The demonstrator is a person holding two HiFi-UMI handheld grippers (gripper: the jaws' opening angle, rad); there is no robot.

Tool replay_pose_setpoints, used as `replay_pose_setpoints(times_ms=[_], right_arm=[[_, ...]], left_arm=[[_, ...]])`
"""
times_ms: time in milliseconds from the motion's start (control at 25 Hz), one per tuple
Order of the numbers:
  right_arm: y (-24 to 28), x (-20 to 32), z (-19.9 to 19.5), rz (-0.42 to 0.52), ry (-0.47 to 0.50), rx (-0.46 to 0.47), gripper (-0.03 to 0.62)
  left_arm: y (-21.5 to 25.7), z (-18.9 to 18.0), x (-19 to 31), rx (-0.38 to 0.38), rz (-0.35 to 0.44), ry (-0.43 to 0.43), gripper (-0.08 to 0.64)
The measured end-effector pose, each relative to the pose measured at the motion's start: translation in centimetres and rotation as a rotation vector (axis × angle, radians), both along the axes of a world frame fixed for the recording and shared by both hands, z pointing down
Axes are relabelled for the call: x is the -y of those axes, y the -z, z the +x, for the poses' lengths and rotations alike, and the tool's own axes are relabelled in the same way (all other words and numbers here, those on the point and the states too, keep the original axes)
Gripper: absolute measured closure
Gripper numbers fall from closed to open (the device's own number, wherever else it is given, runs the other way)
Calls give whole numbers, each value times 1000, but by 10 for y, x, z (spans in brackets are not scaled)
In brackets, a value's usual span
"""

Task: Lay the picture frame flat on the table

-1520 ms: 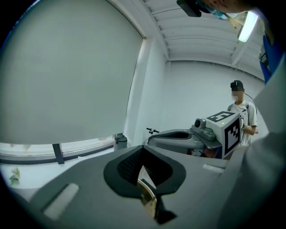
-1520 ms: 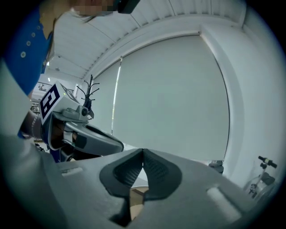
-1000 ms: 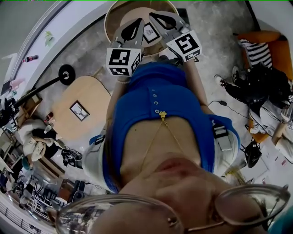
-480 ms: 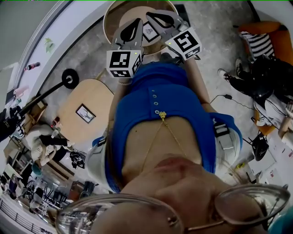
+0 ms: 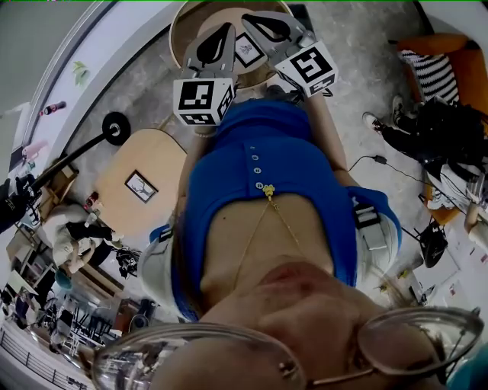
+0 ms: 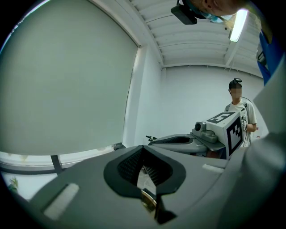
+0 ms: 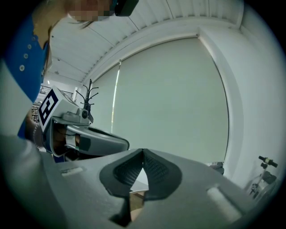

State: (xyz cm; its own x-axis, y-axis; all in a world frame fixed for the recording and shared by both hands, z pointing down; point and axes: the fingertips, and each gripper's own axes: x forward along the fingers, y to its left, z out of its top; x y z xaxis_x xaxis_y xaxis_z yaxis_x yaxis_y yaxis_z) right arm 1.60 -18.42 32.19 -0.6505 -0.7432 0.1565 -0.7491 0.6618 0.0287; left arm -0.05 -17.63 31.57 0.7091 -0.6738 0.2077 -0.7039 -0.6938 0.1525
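Seen from the head view, a small dark picture frame (image 5: 248,50) with a white mat sits on a round wooden table (image 5: 191,23), below and between both grippers. Whether it lies flat or stands I cannot tell. My left gripper (image 5: 227,30) is held above the table's left part, its jaws closed tip to tip with nothing in them. My right gripper (image 5: 248,21) reaches in from the right, shut and empty too. In the left gripper view the left gripper (image 6: 143,151) points at a wall; the right gripper (image 7: 143,154) faces a pale blind.
A second wooden table (image 5: 145,190) at the left carries another framed picture (image 5: 141,185). A black floor lamp (image 5: 114,128) stands beside it. Bags and clothes (image 5: 435,129) lie at the right. A person (image 6: 240,112) stands at the back of the room.
Both grippers have crept slightly up and left over the round table. The whole head view has shifted a little. Both pairs of jaws stay shut.
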Motion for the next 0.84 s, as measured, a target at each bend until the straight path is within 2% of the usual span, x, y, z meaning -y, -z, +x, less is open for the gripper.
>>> replay_pose_setpoints(times_ms=[200,600,840], right_arm=[[5,-6,7,1,0,14,591],[5,-8,-2,-8,16,20,591],[1,-14,9,-20,16,-12,591]], left_arm=[[2,8,-7,2,-2,0,560],[1,-1,-4,4,3,13,560],[0,7,-8,5,8,6,560]])
